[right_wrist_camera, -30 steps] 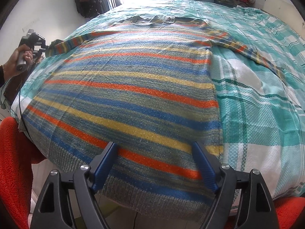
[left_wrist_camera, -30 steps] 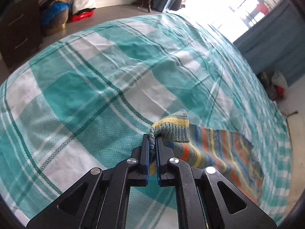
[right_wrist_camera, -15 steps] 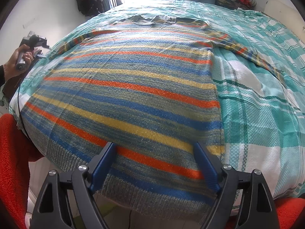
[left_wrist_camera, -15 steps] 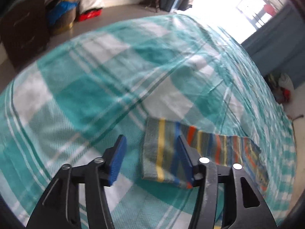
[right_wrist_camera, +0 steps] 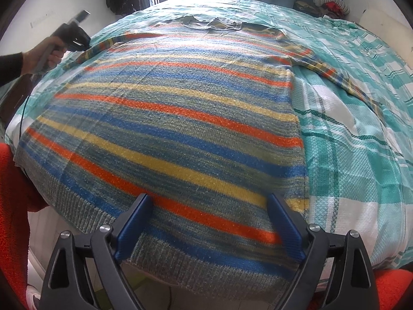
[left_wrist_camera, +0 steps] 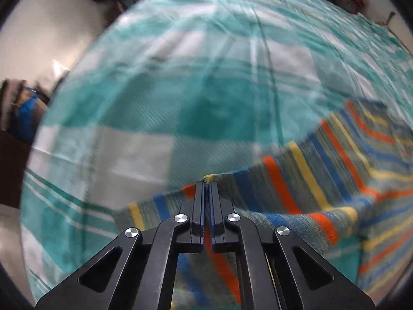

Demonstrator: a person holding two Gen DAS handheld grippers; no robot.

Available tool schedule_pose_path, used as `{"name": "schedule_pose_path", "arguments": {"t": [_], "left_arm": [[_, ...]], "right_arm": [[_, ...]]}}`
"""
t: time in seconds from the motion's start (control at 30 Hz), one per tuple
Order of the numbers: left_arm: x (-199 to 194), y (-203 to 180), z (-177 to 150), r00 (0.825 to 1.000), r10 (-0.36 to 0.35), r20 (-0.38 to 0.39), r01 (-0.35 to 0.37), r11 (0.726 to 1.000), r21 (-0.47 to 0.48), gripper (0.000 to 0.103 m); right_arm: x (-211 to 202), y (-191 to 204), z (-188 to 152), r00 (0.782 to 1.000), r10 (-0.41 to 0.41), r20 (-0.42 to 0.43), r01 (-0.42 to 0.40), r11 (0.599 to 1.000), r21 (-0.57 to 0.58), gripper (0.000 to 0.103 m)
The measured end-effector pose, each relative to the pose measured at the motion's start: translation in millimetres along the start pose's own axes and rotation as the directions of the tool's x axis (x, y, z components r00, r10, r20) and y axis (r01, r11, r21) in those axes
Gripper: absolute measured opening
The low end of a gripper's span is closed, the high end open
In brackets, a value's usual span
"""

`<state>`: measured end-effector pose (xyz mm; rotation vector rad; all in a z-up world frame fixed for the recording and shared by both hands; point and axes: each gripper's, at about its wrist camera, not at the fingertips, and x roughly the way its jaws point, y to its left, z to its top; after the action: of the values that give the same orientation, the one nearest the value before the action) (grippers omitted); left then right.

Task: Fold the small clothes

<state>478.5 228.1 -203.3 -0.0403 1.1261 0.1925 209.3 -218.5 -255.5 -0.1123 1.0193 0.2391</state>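
tongs on our left (left_wrist_camera: 207, 182) pinch the sweater's sleeve (left_wrist_camera: 271, 180); our right tongs (right_wrist_camera: 210, 208) are opening wide, gripping nothing.

the striped sweater (right_wrist_camera: 167, 108) lies flat on the checked bed cover (right_wrist_camera: 361, 142), its hem just under our open right tongs and one sleeve lifted by the left pair, the other sleeve (right_wrist_camera: 333, 73) trailing out to the side. we judge the knit to be soft, light and stretchy (it will sag and drag, not hold a crease), so we would grip it at firmer edges: the ribbed hem (right_wrist_camera: 85, 214), the cuffs or the shoulder seams. we can read no brand, label or writing anywhere on the sweater or on the bed cover.
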Motion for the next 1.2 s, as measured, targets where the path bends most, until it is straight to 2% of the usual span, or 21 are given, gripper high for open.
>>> {"name": "schedule_pose_path", "arguments": {"t": [0.1,0.2,0.23,0.27,0.33,0.4,0.47,0.5,0.53,0.57,0.63,0.67,0.77,0.9,0.97,1.0,1.03,1.07,1.13,1.2], "left_arm": [[-1.2,8.5,8.2,1.0,-0.007,0.029,0.009,0.996,-0.092,0.002],[-2.6,16.8,4.6,1.0,0.004,-0.005,-0.005,0.992,-0.128,0.014],[-9.1,26.2,-0.5,1.0,0.015,-0.003,-0.015,0.989,-0.149,0.035],[-18.9,37.6,-8.0,1.0,0.02,0.017,-0.017,0.984,-0.178,0.061],[-41.6,60.4,-28.8,0.997,0.012,0.079,0.006,0.973,-0.231,0.07],[-47.8,70.1,-47.0,0.997,-0.032,0.076,0.051,0.965,-0.258,0.07],[-39.3,68.4,-62.5,0.997,-0.07,0.033,0.077,0.959,-0.271,0.07],[-31.3,62.2,-69.0,0.997,-0.074,0.007,0.074,0.963,-0.259,0.07],[-23.7,54.0,-74.2,0.998,-0.068,-0.019,0.061,0.968,-0.242,0.065],[-16.7,46.3,-79.8,0.997,-0.069,-0.043,0.058,0.972,-0.227,0.04],[-13.0,36.9,-86.7,0.998,-0.048,-0.038,0.039,0.978,-0.205,0.012],[-14.7,33.5,-87.3,1.0,-0.006,-0.031,0.0,0.982,-0.19,0.006],[-19.5,30.8,-85.3,0.995,0.098,-0.03,-0.101,0.98,-0.171,0.005],[-15.3,19.5,-81.2,0.986,0.157,-0.05,-0.162,0.983,-0.091,0.006],[-15.5,12.6,-81.7,0.983,0.176,-0.053,-0.179,0.981,-0.069,0.017],[-17.4,10.8,-81.1,0.98,0.194,-0.049,-0.197,0.978,-0.07,0.028],[-21.6,10.5,-82.4,0.975,0.218,-0.05,-0.221,0.972,-0.076,0.056],[-30.4,11.3,-85.0,0.968,0.249,-0.041,-0.252,0.963,-0.092,0.079],[-56.4,12.8,-92.4,0.963,0.27,0.023,-0.265,0.956,-0.126,0.088],[-81.5,13.6,-106.0,0.968,0.245,0.058,-0.235,0.962,-0.141,0.089]], "right_arm": [[0.2,0.0,0.2,1.0,-0.001,-0.001,0.001,1.0,0.0,0.091],[0.7,-0.4,0.2,1.0,0.001,-0.002,-0.001,1.0,0.001,0.091],[0.6,-0.7,0.3,1.0,0.002,-0.001,-0.002,1.0,0.002,0.091],[0.4,-0.9,0.1,1.0,0.003,0.0,-0.003,1.0,0.003,0.091],[0.1,-0.4,-0.5,1.0,0.005,0.004,-0.005,1.0,0.006,0.091],[0.4,0.0,-1.0,1.0,0.004,0.007,-0.004,1.0,0.006,0.091],[0.6,0.7,-1.1,1.0,0.003,0.008,-0.003,1.0,0.007,0.092],[0.8,0.9,-0.9,1.0,0.002,0.008,-0.002,1.0,0.007,0.092],[0.8,1.2,-0.7,1.0,0.001,0.009,-0.001,1.0,0.008,0.093],[0.9,1.6,-0.9,1.0,0.0,0.01,0.0,1.0,0.007,0.093],[0.7,2.0,-1.3,1.0,-0.004,0.014,0.004,1.0,0.007,0.093],[0.3,2.2,-1.2,1.0,-0.006,0.014,0.006,1.0,0.007,0.093],[-0.5,2.9,-1.5,1.0,-0.009,0.013,0.009,1.0,0.009,0.093],[-0.8,2.3,-1.9,1.0,-0.004,0.013,0.004,1.0,0.01,0.093],[-0.6,2.2,-2.1,1.0,-0.002,0.013,0.002,1.0,0.01,0.093],[-0.7,2.1,-1.9,1.0,-0.001,0.013,0.001,1.0,0.01,0.093],[-0.8,2.0,-2.0,1.0,0.0,0.012,0.0,1.0,0.011,0.093],[-1.0,1.7,-1.9,1.0,0.001,0.012,-0.001,1.0,0.011,0.094],[-1.7,1.9,-1.5,1.0,0.001,0.011,-0.001,1.0,0.012,0.094],[-5.2,1.8,-1.2,1.0,0.002,0.019,-0.003,1.0,0.012,0.094]]}}
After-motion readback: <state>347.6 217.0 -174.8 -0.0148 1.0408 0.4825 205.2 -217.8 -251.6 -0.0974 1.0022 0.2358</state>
